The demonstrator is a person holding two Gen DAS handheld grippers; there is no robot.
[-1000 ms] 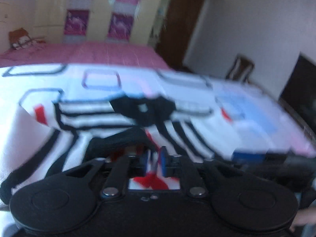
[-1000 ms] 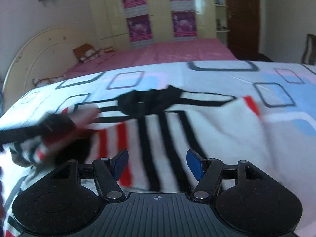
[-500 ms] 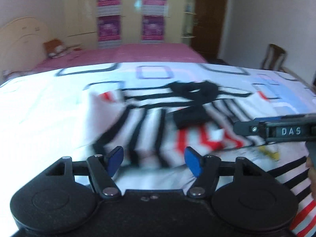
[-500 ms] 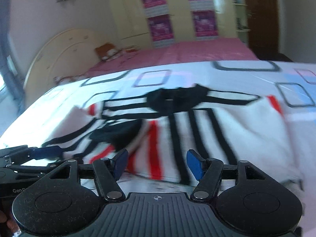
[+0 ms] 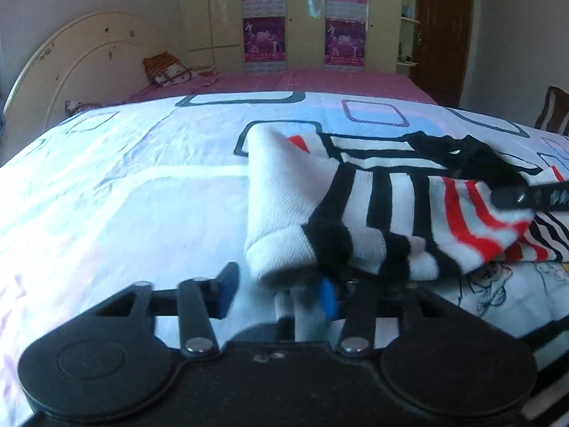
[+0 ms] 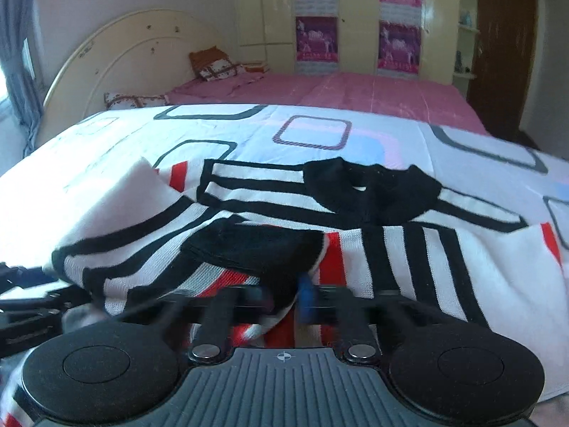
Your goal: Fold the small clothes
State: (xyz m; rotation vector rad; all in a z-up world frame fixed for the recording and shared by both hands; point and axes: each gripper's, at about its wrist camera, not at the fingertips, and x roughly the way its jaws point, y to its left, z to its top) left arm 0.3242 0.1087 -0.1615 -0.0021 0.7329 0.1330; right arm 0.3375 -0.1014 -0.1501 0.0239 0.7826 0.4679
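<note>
Behind the work surface stands a pink-covered bed with a cream headboard, and purple posters hang on the wardrobe doors. Nearer lies a white sheet printed with rounded squares, and on it the small striped sweater, white with black and red bands and a black collar, its left side folded over onto the body. At its near edge the right gripper has just closed, its jaws pinched on the dark cuff fabric. The left gripper has been closing too; its jaws stand partly apart with a roll of white sleeve cloth between them, and whether they press it I cannot tell.
</note>
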